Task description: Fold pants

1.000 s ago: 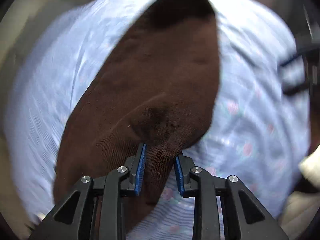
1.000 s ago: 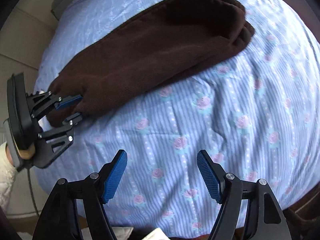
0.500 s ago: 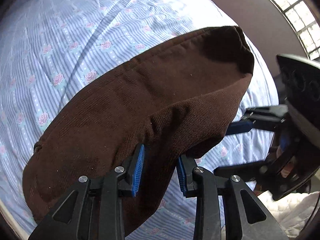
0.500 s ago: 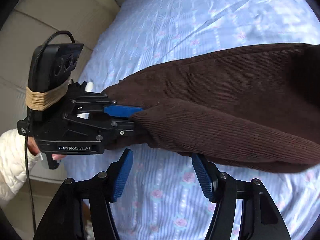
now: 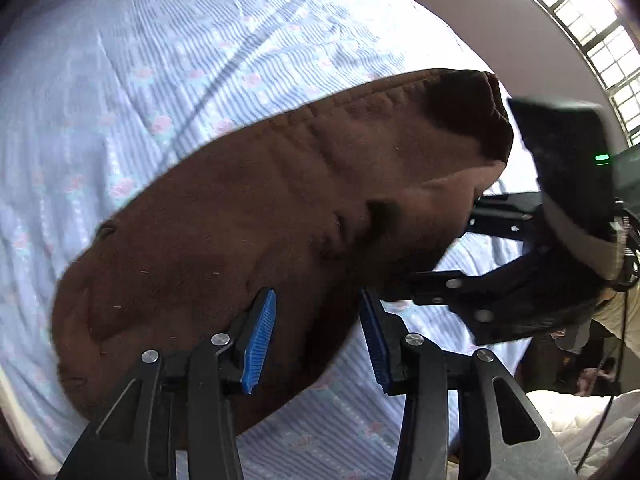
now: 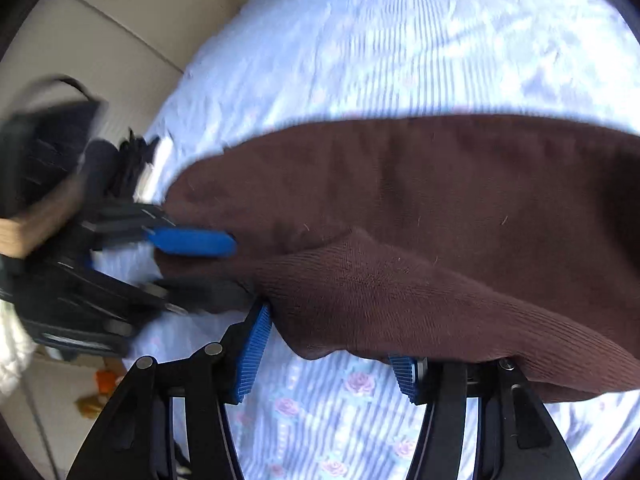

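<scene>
Moved since half a second ago: left gripper [image 5: 316,340] has its blue pads farther apart than before, and the right gripper [image 6: 326,354] has come in close under the cloth's near fold.
Pants: brown pants [image 5: 248,216] lie in a long folded bundle across the bedsheet [image 5: 160,60], one end bunched up at the far right of the left wrist view.
Left jaws: parted, with brown cloth between the pads; the cloth fills the gap loosely and I cannot tell whether either pad presses it.
Left gripper from the other side: its blue finger [image 6: 192,242] lies against the left end of the pants [image 6: 420,208], blurred.
Right jaws: wide apart, a hanging corner of the fold drooping between them; the right pad sits partly under the cloth.
Right gripper from the left camera: black frame [image 5: 500,268] just beside the bunched end, fingertips hidden behind the cloth.
Bedsheet: pale blue stripes with small pink roses [image 6: 360,384].
Window: bright grid at top right [image 5: 592,12].
</scene>
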Action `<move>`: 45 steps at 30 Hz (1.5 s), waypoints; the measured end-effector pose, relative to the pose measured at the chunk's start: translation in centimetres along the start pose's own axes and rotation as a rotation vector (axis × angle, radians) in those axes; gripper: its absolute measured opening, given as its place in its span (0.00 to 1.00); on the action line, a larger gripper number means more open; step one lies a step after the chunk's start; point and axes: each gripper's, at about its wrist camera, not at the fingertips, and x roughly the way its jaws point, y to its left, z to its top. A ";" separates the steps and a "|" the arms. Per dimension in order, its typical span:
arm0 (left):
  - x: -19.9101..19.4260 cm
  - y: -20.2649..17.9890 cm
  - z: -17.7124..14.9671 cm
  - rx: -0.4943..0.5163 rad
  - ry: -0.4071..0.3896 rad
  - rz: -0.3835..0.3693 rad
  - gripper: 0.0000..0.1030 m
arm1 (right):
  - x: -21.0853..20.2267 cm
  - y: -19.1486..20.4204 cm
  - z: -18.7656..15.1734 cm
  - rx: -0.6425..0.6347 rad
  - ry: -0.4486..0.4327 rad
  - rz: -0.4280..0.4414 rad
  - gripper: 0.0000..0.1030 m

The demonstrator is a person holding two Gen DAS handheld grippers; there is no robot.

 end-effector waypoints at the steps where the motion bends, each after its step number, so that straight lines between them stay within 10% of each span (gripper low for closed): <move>1: -0.6 -0.1 -0.2 0.001 -0.021 0.016 0.43 | 0.7 -0.4 -0.2 0.029 0.019 0.000 0.52; 7: 0.7 -0.1 -1.0 -0.034 -0.021 0.096 0.57 | -0.6 -0.1 -4.1 0.046 0.040 -0.040 0.21; 14: 3.3 -0.1 -1.9 -0.070 0.050 0.209 0.57 | -0.7 -2.4 -8.3 0.169 0.155 -0.093 0.34; 18: -0.3 -2.5 -1.1 -0.108 -0.090 0.211 0.64 | -8.9 -3.4 -8.8 0.212 -0.088 -0.226 0.69; 25: -0.4 -7.4 2.4 -0.152 -0.188 0.143 0.68 | -19.3 -12.0 -4.9 0.296 -0.426 -0.459 0.70; 45: 3.6 -14.8 6.0 -0.151 -0.130 0.165 0.67 | -13.4 -24.2 0.2 0.362 -0.302 -0.193 0.42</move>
